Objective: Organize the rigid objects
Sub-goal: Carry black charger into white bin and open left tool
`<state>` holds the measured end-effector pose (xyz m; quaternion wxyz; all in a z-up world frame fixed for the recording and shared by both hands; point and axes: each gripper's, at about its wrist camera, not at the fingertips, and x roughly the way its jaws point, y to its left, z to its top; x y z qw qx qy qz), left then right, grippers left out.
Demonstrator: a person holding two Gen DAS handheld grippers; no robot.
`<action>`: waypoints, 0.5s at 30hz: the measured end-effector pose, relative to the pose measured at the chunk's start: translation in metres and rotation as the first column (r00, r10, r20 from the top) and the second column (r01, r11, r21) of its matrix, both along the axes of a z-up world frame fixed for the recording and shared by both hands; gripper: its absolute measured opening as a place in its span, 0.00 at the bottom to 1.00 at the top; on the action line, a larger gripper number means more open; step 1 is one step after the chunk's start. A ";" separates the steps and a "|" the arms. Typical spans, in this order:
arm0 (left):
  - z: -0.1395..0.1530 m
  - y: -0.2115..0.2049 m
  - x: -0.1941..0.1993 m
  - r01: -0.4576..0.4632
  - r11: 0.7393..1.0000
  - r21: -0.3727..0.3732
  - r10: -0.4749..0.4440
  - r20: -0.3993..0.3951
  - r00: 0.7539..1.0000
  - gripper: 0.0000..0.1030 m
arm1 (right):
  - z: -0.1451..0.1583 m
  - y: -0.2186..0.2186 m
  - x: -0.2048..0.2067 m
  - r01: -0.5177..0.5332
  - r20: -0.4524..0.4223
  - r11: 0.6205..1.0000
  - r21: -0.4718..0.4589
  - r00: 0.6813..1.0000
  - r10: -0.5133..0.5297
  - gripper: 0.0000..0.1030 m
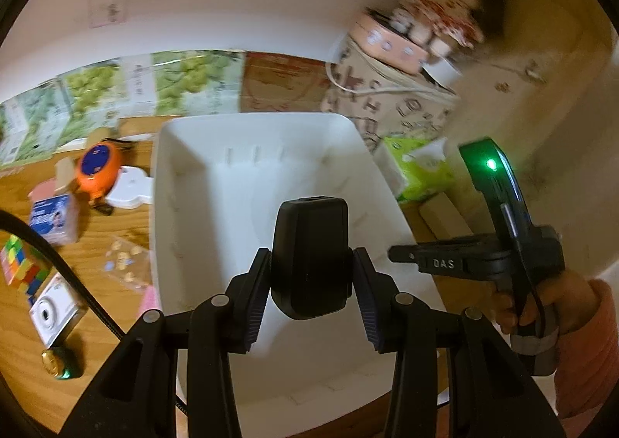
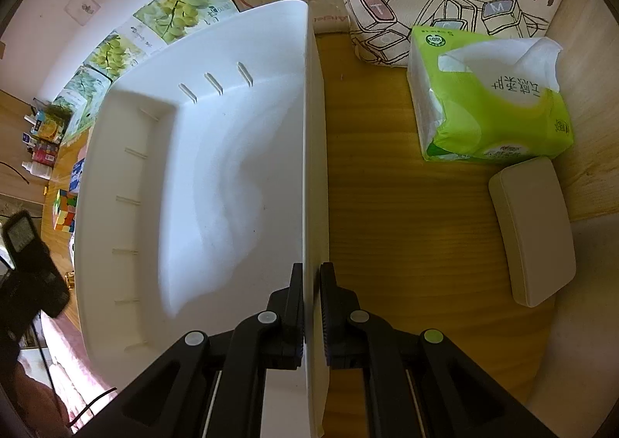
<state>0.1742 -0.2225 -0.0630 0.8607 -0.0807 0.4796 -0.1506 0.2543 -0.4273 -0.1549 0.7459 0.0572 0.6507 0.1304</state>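
Wide white plastic bin [image 2: 162, 175] ahead of left fingers is empty, open from above. Right of right fingers, bare wooden tabletop [image 2: 387, 229] strip; beyond it green tissue pack [image 2: 491, 101], beige rounded case [image 2: 532, 229] block.

**Room and Background**

A wood-grain desk [image 2: 387, 206] is set against a pale wall [image 1: 251, 4], on which small pictures [image 1: 108, 4] are fixed. Grape-printed cartons [image 2: 182, 8] are lined along the desk's rear edge. Warm, even lighting is provided.
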 end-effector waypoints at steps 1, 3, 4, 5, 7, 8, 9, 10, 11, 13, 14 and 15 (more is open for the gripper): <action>-0.002 -0.003 0.000 0.010 1.000 0.002 -0.010 -0.001 1.000 0.44 | 0.000 0.000 0.000 -0.002 0.000 1.000 -0.002 1.000 0.002 0.07; -0.007 -0.010 0.002 0.031 1.000 0.006 -0.031 -0.008 0.999 0.44 | 0.000 0.001 0.001 -0.006 0.001 1.000 -0.009 1.000 0.006 0.07; -0.008 -0.012 0.002 0.037 0.999 0.005 -0.037 -0.012 0.999 0.44 | 0.000 0.002 0.000 -0.008 0.001 1.000 -0.013 1.000 0.008 0.07; -0.011 -0.014 0.002 0.050 0.999 0.010 -0.050 -0.020 0.999 0.44 | 0.000 0.003 0.001 -0.009 0.002 1.000 -0.015 1.000 0.009 0.07; -0.015 -0.017 0.003 0.060 0.998 0.005 -0.060 -0.032 0.998 0.44 | 0.000 0.003 0.001 -0.009 0.002 1.000 -0.018 1.000 0.010 0.07; -0.017 -0.019 0.003 0.065 0.998 0.004 -0.065 -0.035 0.997 0.44 | 0.000 0.004 0.001 -0.009 0.002 1.000 -0.019 1.000 0.009 0.07; -0.019 -0.021 0.003 0.071 0.997 0.004 -0.071 -0.038 0.997 0.44 | 0.000 0.004 0.002 -0.009 0.002 1.000 -0.021 1.000 0.009 0.07; -0.020 -0.022 0.003 0.074 0.997 0.005 -0.073 -0.041 0.996 0.44 | 0.000 0.005 0.002 -0.008 0.002 1.000 -0.022 1.000 0.009 0.07; -0.022 -0.024 0.002 0.077 0.997 0.006 -0.077 -0.044 0.996 0.44 | 0.000 0.004 0.001 -0.008 0.003 1.000 -0.023 1.000 0.008 0.07; -0.024 -0.025 0.002 0.082 0.997 0.004 -0.082 -0.054 0.995 0.44 | 0.000 0.005 0.001 -0.006 0.003 1.000 -0.025 1.000 0.007 0.07; -0.025 -0.025 0.003 0.083 0.997 0.002 -0.083 -0.058 0.995 0.44 | 0.000 0.005 0.001 -0.005 0.002 1.000 -0.025 1.000 0.005 0.07; -0.025 -0.025 0.002 0.083 0.997 0.000 -0.083 -0.060 0.995 0.44 | 0.000 0.005 0.001 -0.002 0.002 1.000 -0.025 1.000 0.002 0.07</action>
